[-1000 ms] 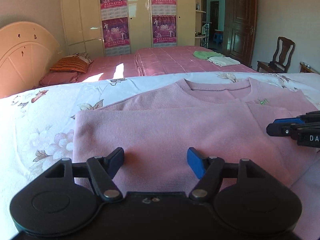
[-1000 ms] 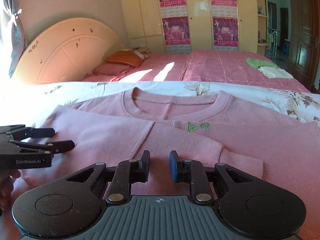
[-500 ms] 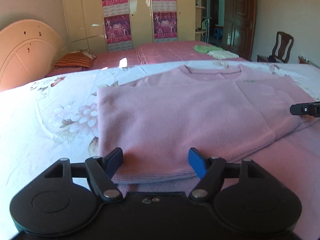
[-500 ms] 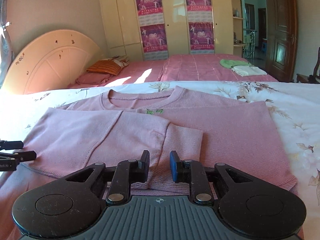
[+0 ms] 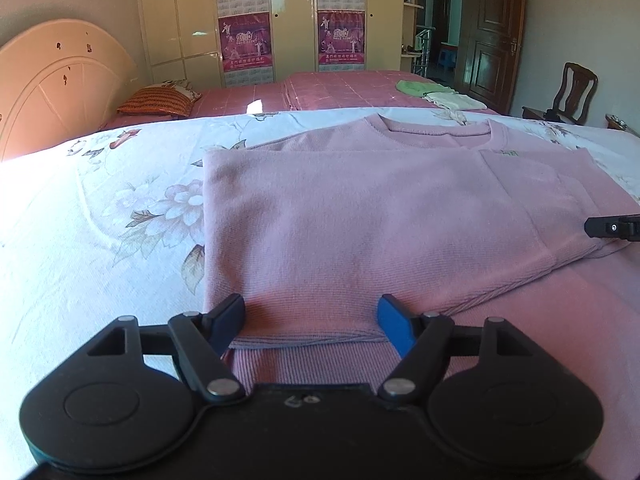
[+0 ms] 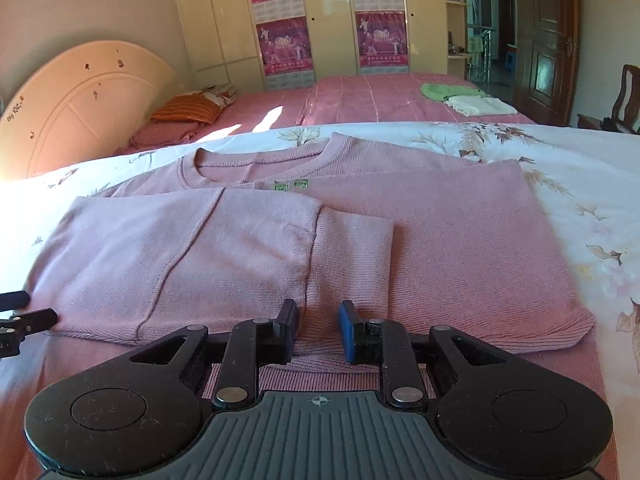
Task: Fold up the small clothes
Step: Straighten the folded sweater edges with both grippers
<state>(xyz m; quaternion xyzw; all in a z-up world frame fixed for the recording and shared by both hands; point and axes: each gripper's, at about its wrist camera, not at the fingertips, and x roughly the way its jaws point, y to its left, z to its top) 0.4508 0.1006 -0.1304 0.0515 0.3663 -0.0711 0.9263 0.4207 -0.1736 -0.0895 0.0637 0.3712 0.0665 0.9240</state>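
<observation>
The pink sweater [image 6: 460,240] lies flat on the floral sheet [image 5: 100,216], collar at the far side, sleeves folded across. The left gripper [image 5: 312,320] is wide open; the right gripper [image 6: 318,320] is partly open. Both hold nothing.

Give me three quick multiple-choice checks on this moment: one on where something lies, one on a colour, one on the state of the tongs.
1. Where does the pink sweater lie?
A. on the flowered sheet
B. on the chair
C. on the orange pillow

2. What colour is the little tag below the sweater's collar?
A. red
B. green
C. black

3. How are the left tongs?
A. shut on a sleeve
B. open, empty
C. out of view

Answers: 1 A, the flowered sheet shows around the sweater on both sides. 2 B, two small green marks sit under the neckline. 3 B, the fingers stand wide apart over the folded edge, gripping nothing.
</observation>
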